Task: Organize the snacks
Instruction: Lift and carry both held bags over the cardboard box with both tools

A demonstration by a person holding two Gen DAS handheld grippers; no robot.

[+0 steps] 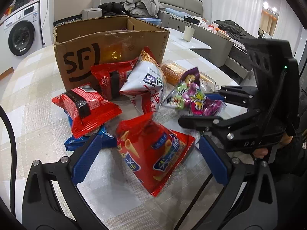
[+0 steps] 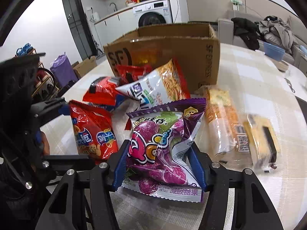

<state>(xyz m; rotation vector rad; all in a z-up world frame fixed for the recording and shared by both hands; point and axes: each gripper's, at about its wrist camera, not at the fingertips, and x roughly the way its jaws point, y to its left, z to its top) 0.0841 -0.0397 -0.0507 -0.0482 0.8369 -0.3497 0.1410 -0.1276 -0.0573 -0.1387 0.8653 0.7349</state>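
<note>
- Blue-padded fingers of the right gripper (image 2: 160, 164) are clenched on the lower half of a purple, crinkly plastic bag of gummy candy (image 2: 165, 140); from the left wrist view the same bag (image 1: 193, 97) hangs clear of the table, so it looks lifted.
- Left gripper (image 1: 151, 157) is spread wide, its jaws straddling a red foil bag of cone-shaped corn snacks (image 1: 153, 151) without visibly pressing it; released.
- Doing the step well, as I judge it: keep the pinch on the candy bag's body rather than its slippery seam, raise it above the cardboard rim before moving across, and let go only once it is inside.
- Pose: the right gripper reaches in from the right with fingers roughly level; the left one points forward and down at the pile.
- Beyond lie two red square packets (image 1: 86, 111), a white noodle-snack bag (image 1: 145, 84) and clear-wrapped orange biscuits (image 2: 224, 122).
- Farthest stands the open brown cardboard box printed with "SF" (image 1: 80, 46) on the pale checked tablecloth (image 1: 34, 88), the likely destination.
</note>
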